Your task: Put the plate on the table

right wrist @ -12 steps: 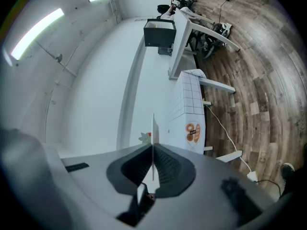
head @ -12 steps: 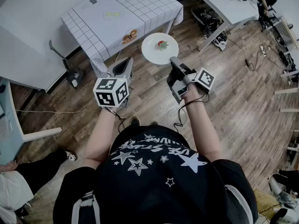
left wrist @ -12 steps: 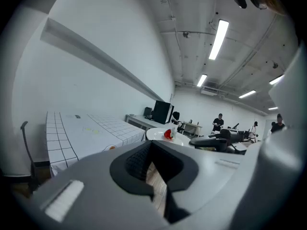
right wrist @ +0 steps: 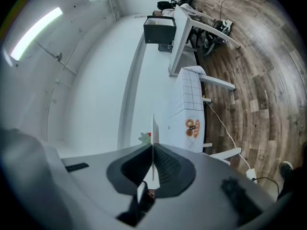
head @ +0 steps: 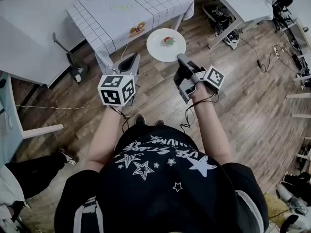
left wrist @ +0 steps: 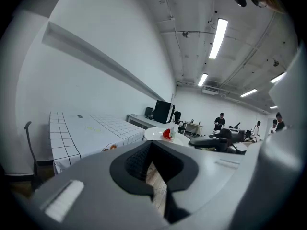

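Observation:
My right gripper [head: 179,60] is shut on the near rim of a white plate [head: 166,45] and holds it level above the wooden floor. A small red and green piece of food [head: 168,41] lies on the plate. The plate hovers just off the near right corner of the table with the white checked cloth [head: 146,4]. In the right gripper view the plate [right wrist: 153,145] shows edge-on between the jaws. My left gripper [head: 129,62] is shut with nothing in it, left of the plate, near the table's front edge. In the left gripper view the plate [left wrist: 156,134] floats beyond the table [left wrist: 81,131].
An orange printed patch or dish [head: 137,29] sits near the table's front edge. A dark stand [head: 68,57] leans at the table's left. Other desks [head: 238,6] and floor cables [head: 257,57] lie to the right. A person's legs [head: 34,171] are at lower left.
Both grippers and the plate have shifted slightly forward, toward the table's corner. The right gripper's hold on the plate is unchanged.

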`<state>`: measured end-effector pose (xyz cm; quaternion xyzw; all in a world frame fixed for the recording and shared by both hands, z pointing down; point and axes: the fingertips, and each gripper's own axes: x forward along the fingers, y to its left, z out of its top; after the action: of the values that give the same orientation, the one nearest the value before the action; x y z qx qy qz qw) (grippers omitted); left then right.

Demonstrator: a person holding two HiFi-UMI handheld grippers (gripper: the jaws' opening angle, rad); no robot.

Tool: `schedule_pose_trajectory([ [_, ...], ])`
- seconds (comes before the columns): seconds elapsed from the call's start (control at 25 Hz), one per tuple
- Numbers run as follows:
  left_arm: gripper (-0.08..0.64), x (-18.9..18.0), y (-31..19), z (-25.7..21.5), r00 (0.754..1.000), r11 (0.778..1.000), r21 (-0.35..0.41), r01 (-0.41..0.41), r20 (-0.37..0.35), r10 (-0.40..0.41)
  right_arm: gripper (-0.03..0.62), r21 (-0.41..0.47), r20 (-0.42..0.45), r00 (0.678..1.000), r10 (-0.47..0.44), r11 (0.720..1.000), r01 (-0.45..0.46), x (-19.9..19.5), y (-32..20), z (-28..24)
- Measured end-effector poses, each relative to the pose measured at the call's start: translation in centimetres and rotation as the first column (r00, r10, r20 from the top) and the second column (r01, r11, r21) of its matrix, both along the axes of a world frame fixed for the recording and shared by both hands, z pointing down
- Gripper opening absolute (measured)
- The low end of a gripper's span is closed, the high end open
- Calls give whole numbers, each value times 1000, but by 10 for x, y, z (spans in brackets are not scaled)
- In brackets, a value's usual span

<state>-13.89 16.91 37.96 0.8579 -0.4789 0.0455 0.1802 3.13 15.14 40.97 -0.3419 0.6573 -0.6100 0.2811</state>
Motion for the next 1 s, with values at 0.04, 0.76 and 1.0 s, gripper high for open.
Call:
schedule_pose_trajectory([
  [0.04,9,0,-2,1,1000,1000,-2,0,1,0,20,-3,1,1000,1,1000,-1,0,-1,2],
  [0.76,9,-11,7,-15,999,999,23,-28,-33,28,20,21,-42,999,18,1000,-17,-11,9,-13],
  [1.0,9,-20,-14,-14,998,999,17,-48,-37,49,20,11,-38,998,54,998,-54,-15,-8,-13],
])
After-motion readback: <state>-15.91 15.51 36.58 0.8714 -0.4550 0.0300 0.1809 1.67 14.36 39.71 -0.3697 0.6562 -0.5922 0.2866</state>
